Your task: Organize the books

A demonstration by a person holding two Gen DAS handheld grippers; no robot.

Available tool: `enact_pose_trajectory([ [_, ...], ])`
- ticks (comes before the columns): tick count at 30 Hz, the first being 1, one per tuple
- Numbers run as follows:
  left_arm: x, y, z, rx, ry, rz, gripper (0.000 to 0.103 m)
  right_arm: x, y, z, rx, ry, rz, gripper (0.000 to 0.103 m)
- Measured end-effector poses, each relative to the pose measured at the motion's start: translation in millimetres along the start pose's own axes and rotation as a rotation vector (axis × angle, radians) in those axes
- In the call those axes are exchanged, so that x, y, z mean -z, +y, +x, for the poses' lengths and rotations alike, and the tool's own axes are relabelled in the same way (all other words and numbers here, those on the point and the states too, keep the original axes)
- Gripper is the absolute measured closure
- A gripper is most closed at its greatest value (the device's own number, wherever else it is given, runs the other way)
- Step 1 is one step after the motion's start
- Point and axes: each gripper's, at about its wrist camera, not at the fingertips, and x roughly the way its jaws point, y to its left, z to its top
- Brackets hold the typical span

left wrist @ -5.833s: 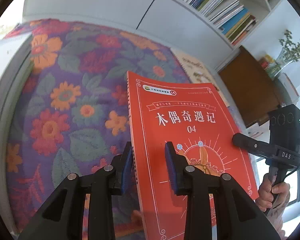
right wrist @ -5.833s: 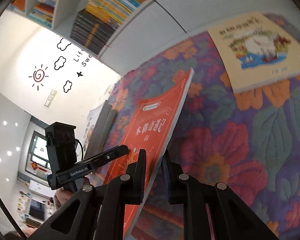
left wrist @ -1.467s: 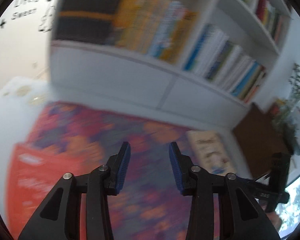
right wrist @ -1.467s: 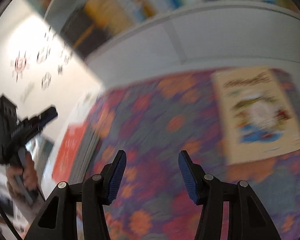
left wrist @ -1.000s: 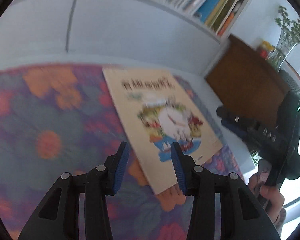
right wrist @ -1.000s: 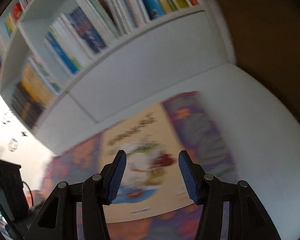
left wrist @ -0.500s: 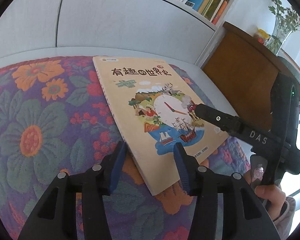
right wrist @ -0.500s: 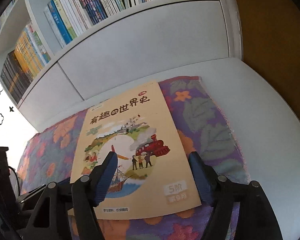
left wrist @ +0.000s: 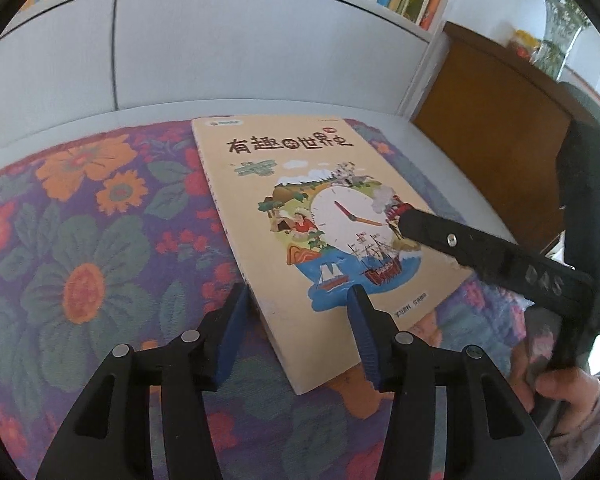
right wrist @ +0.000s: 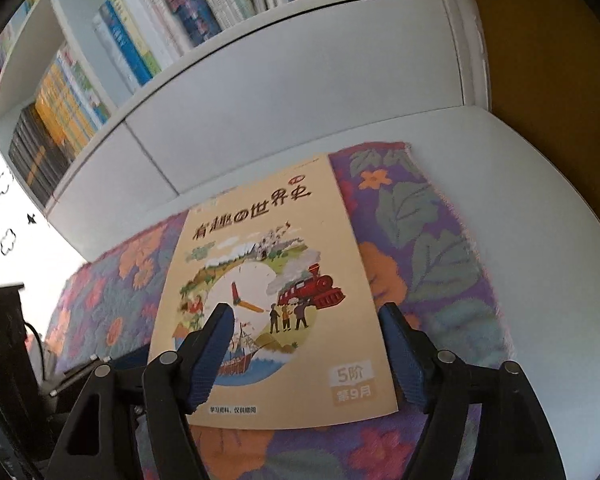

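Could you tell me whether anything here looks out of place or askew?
Only the cream picture book: it lies flat on the floral cloth, skewed to the cloth's edges, while the other books stand on the shelf. Nothing looks damaged or spilled.

A cream picture book [left wrist: 320, 236] is seen lying flat on a floral cloth [left wrist: 92, 264]. Its spine edge is straddled by the parted left gripper [left wrist: 296, 332] at six o'clock; the right gripper [left wrist: 408, 220] reaches in from three o'clock.
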Motion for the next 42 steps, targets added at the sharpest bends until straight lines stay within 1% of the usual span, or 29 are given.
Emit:
enact_pose_trajectory([
  [3,0.8,5.5,-6.7,-0.032,0.026,-0.007,0.056,4.8,13.2,-1.2,-0.002,0.031,-0.036,0.024],
  [5,6.0,15.2,-16.0,-0.035,0.043,-0.014,0.056,8.2,17.3,-2.5,-0.046,0.059,-0.017,0.024],
  [8,22.5,30.0,-37.8,-0.035,0.058,-0.036,0.056,18.7,25.2,-3.8,-0.127,0.120,0.028,0.024],
  [9,28.7,33.0,-44.7,-0.030,0.062,-0.038,0.056,24.4,31.3,-4.9,-0.141,0.142,0.026,0.024],
  [12,57.2,41.5,-74.5,-0.012,0.098,-0.043,0.056,44.2,57.1,-11.9,-0.124,0.206,-0.021,0.024],
  [14,78.2,40.0,-98.9,-0.036,0.095,-0.035,0.056,59.6,75.5,-19.8,-0.119,0.252,-0.048,0.024],
  [16,104.1,36.0,-125.5,-0.067,0.091,0.024,0.056,79.4,91.9,-31.3,-0.157,0.307,-0.060,0.024],
  [17,115.4,37.0,-136.3,-0.069,0.091,0.043,0.056,86.8,97.3,-35.8,-0.173,0.328,-0.070,0.024],
  [18,126.4,40.3,-145.2,-0.057,0.102,0.048,0.056,97.1,104.2,-41.8,-0.198,0.360,-0.095,0.024],
  [19,136.1,49.5,-150.9,-0.025,0.131,0.029,0.056,106.3,108.9,-46.6,-0.227,0.392,-0.118,0.024],
  [20,143.6,62.4,-152.3,0.023,0.172,-0.018,0.056,114.7,110.6,-49.7,-0.262,0.431,-0.125,0.024],
  [21,147.1,71.9,-152.2,0.058,0.194,-0.057,0.056,119.8,109.0,-50.4,-0.301,0.467,-0.114,0.025],
  [22,147.7,81.8,-151.7,0.081,0.194,-0.089,0.059,121.1,106.1,-50.0,-0.333,0.487,-0.095,0.025],
  [23,147.7,87.6,-152.6,0.085,0.185,-0.101,0.063,119.7,101.1,-47.0,-0.365,0.509,-0.066,0.025],
  [24,145.1,92.6,-151.5,0.077,0.186,-0.113,0.063,116.0,95.4,-42.3,-0.386,0.524,-0.038,0.026],
  [25,140.6,98.1,-148.1,0.092,0.191,-0.135,0.063,111.1,89.8,-35.7,-0.414,0.539,-0.012,0.026],
  [28,133.4,115.4,-140.8,0.171,0.199,-0.234,0.063,101.7,79.1,-19.6,-0.497,0.572,0.047,0.027],
  [29,130.3,119.5,-137.6,0.194,0.208,-0.248,0.063,98.5,74.6,-12.3,-0.534,0.581,0.083,0.027],
  [31,126.3,124.5,-131.7,0.227,0.223,-0.267,0.063,94.3,70.3,-2.5,-0.589,0.601,0.104,0.028],
  [33,124.4,131.3,-127.8,0.255,0.235,-0.294,0.065,88.5,71.0,2.8,-0.606,0.615,0.104,0.035],
  [35,122.1,135.8,-123.3,0.279,0.247,-0.299,0.067,85.6,76.9,5.6,-0.601,0.611,0.072,0.038],
  [38,121.5,139.4,-120.8,0.305,0.258,-0.302,0.067,80.9,82.6,10.6,-0.602,0.616,0.042,0.038],
  [42,123.5,136.0,-123.5,0.304,0.260,-0.288,0.068,76.6,88.0,16.1,-0.602,0.621,0.013,0.039],
])
